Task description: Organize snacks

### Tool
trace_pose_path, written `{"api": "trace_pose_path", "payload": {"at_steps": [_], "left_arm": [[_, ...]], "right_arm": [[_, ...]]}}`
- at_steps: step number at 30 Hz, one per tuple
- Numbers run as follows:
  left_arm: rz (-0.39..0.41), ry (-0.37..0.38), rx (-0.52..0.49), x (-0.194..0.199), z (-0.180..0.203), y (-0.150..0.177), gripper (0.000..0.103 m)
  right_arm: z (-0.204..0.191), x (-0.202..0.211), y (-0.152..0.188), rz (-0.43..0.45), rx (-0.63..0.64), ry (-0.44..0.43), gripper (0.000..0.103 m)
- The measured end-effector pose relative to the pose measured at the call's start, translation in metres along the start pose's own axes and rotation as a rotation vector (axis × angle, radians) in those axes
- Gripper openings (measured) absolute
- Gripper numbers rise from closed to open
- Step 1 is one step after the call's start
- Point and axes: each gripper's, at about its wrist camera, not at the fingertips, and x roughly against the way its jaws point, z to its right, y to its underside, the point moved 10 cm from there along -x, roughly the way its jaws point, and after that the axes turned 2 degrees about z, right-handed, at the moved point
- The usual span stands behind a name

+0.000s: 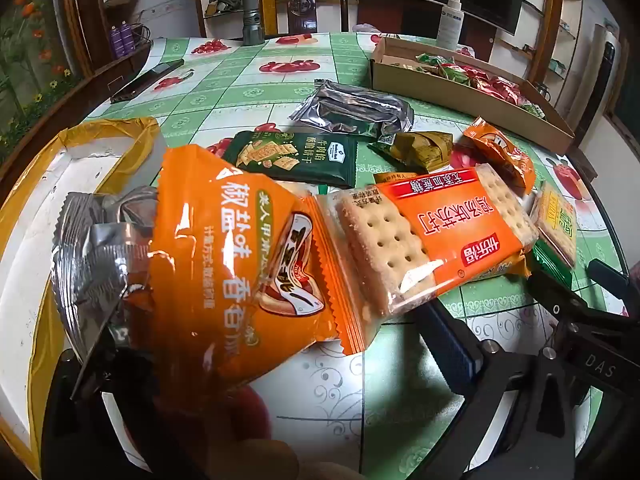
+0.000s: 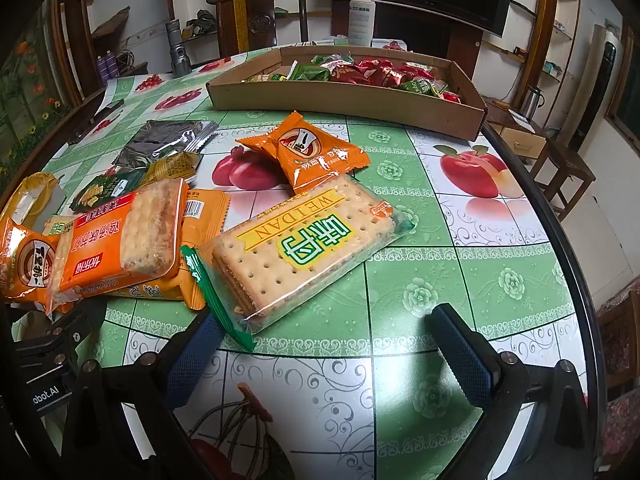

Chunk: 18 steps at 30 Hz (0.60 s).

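The cracker pack [image 2: 298, 250] nearest the right gripper [image 2: 328, 344] read "WEIDAN" on a yellow band above large green characters; it lay flat on the table [image 2: 480, 280], its green-edged near corner just beside the left blue pad, not touching that could be told. That gripper's jaws stood wide apart with only bare cloth between them. Beyond the pack sat a small orange packet [image 2: 316, 152] with a round brown logo, well short of the cardboard tray [image 2: 344, 100], which was already filled with red and green wrapped snacks. To the left, an orange soda-cracker pack [image 2: 116, 248] carried red and white Chinese print and a barcode slip behind it.

In the left wrist view a large orange packet [image 1: 224, 264] with white characters filled the foreground and hid the left finger of the left gripper [image 1: 280, 344]; the right blue pad showed beneath the soda-cracker pack [image 1: 432, 244]. Whether either pack was pinched could not be told — the jaws looked spread wide. A crumpled silver wrapper [image 1: 100, 256] lay at the left, a dark green biscuit packet [image 1: 296, 156] and a silver pouch [image 1: 356, 108] farther back.

A white spray bottle [image 2: 361, 16] stood behind the tray. The right side of the table lay open up to its dark rim.
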Motion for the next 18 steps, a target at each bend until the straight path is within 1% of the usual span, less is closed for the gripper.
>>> {"api": "trace_pose_path", "payload": {"at_steps": [18], "left_arm": [[0.001,-0.005,0.006,0.0001,-0.0005,0.0001,0.103]], "right_arm": [[0.0001,-0.0002,-0.0002,0.002,0.001,0.001,0.103]]}}
